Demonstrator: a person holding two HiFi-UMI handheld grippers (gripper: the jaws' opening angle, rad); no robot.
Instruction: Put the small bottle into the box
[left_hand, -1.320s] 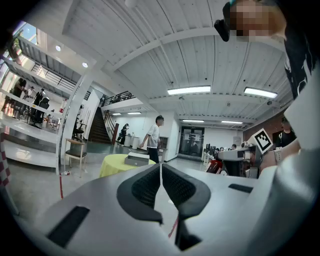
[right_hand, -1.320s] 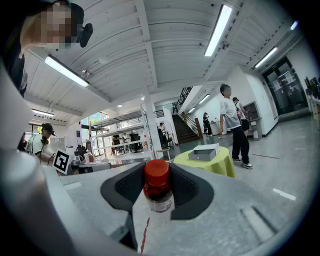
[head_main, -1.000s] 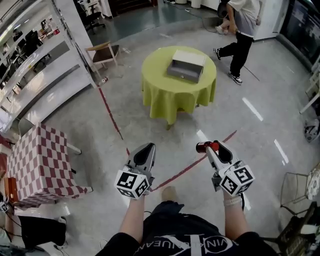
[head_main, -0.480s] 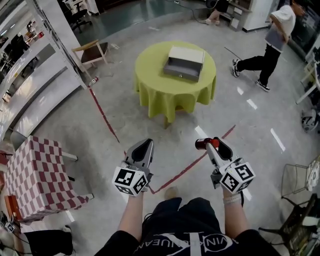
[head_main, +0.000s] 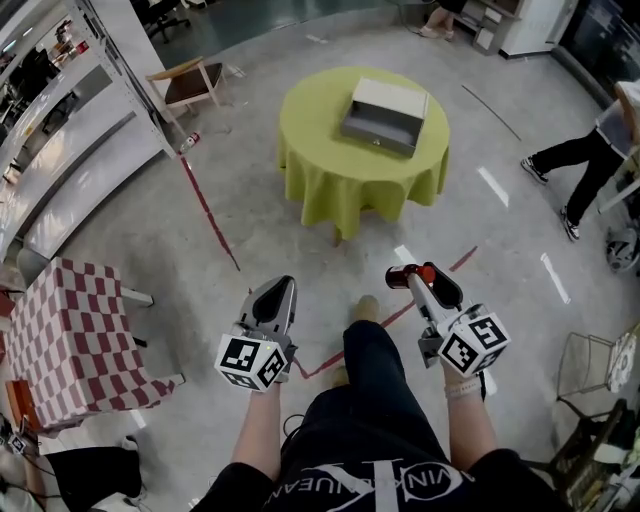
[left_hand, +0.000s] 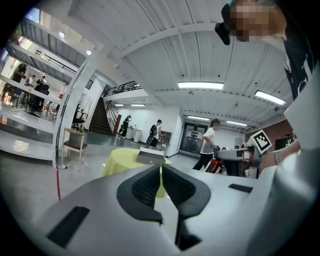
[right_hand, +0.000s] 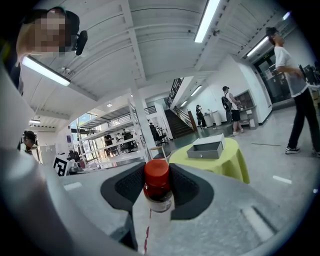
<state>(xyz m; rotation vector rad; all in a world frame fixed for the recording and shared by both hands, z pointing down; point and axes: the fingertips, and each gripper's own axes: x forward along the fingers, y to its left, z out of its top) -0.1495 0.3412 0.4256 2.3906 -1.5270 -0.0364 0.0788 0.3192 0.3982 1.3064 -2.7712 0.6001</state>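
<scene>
Your right tool (head_main: 418, 278) is clamped on the small red-capped bottle (right_hand: 157, 186), and the grip looks to be up near the cap (not much pad on it), so a jolt w/ each step could tilt or slip it. Left tool (left_hand: 161, 184) is closed on nothing. The grey open box (head_main: 383, 116) sits on the round yellow-green-clothed table (head_main: 320, 160), well ahead. A person (head_main: 585, 165) is walking on your right, so a bump is possible.

On the person's black shirt (head_main: 455, 492), white lettering (head_main: 378, 478), upside down, only partly legible
</scene>
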